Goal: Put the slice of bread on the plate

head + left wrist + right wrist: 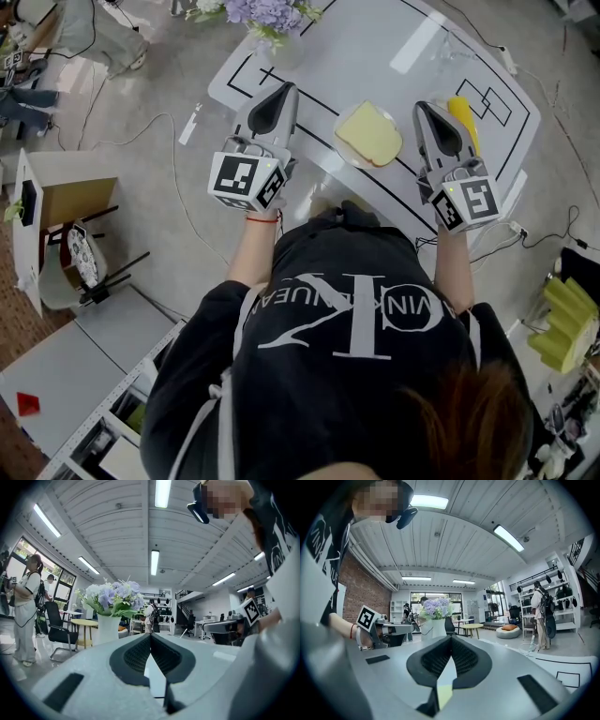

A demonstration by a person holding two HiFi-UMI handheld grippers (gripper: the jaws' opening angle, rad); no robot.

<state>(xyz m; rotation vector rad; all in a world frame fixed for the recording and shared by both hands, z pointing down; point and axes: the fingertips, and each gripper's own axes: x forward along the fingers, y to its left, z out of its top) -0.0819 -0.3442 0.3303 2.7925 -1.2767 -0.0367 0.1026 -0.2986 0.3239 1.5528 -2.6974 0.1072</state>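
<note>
Left gripper (288, 87): jaws closed tip to tip, nothing between them (its own view (151, 635) shows the ribbed pads meeting at a point). It is held level over the near part of the white table (375, 47), and a hand (267, 199) grips its rear.

Right gripper (423, 106): jaws also closed, empty; in its own view (451, 637) the pads touch at the tip. Held level, about parallel to the left one.

Slice of bread (368, 133): lies flat on the plate (345, 153), between the two grippers, at 3 o'clock from the left tips and 9 o'clock from the right tips. Neither gripper touches it. Pale face up, brown crust along the near edge.

Yellow thing (463, 116): just beside the right gripper at its 3 o'clock, partly hidden by it (cannot tell what it is).

Vase of flowers (267, 11): at 12 o'clock from the left gripper, at the far edge of the table; blue and white blooms, seen ahead in the left gripper view (112, 599).

Table top carries black drawn outlines.
</note>
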